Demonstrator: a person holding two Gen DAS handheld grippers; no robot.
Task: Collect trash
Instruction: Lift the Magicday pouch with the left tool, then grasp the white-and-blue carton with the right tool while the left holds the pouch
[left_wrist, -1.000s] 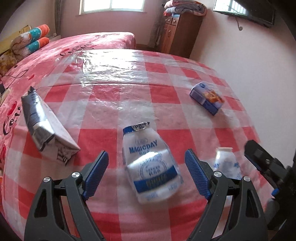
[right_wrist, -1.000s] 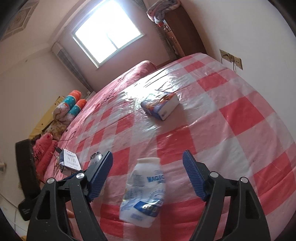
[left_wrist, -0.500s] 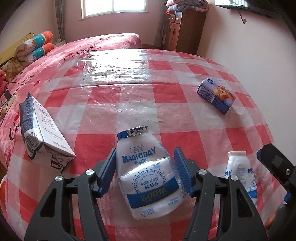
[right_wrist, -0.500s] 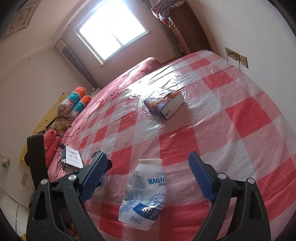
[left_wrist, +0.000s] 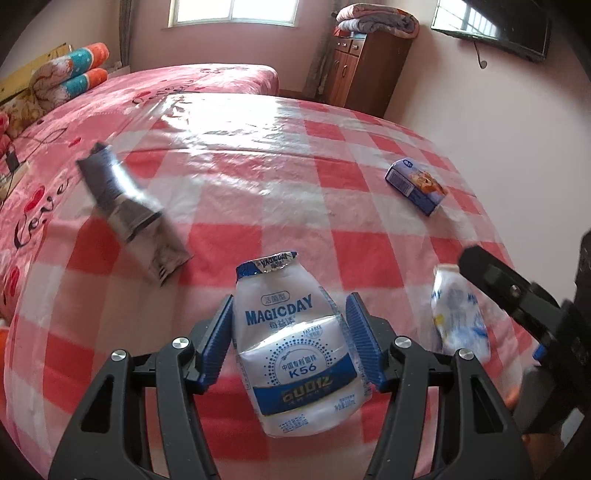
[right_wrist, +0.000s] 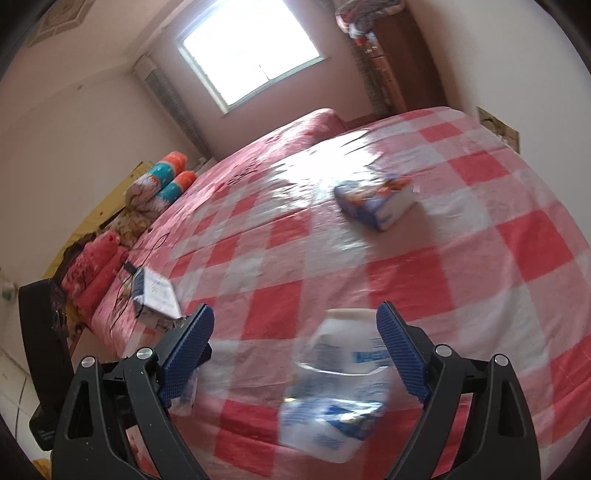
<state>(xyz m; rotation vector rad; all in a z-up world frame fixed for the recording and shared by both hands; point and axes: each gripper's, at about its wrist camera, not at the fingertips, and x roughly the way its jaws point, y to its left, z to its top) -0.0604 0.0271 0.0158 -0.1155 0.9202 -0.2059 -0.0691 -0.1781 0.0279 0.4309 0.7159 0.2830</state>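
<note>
We saw our left gripper (left_wrist: 289, 338) had just closed its jaws onto a crushed bottle (left_wrist: 295, 354); our right gripper (right_wrist: 295, 350), just widened, straddled another bottle (right_wrist: 340, 384) at five o'clock, pads clear

On the checked cloth (left_wrist: 332, 177), the near middle holds a crushed bottle (left_wrist: 295, 354), which sits between the pads of the left gripper (left_wrist: 290, 341). A second bottle (left_wrist: 460, 317) lies to its right near the cloth's edge, between the wide-apart pads of the right gripper (right_wrist: 295, 354). A carton (left_wrist: 129, 210) lies far to the left, a small box (left_wrist: 415, 186) far to the right, and a bed (left_wrist: 207, 79) behind the cloth.
</note>
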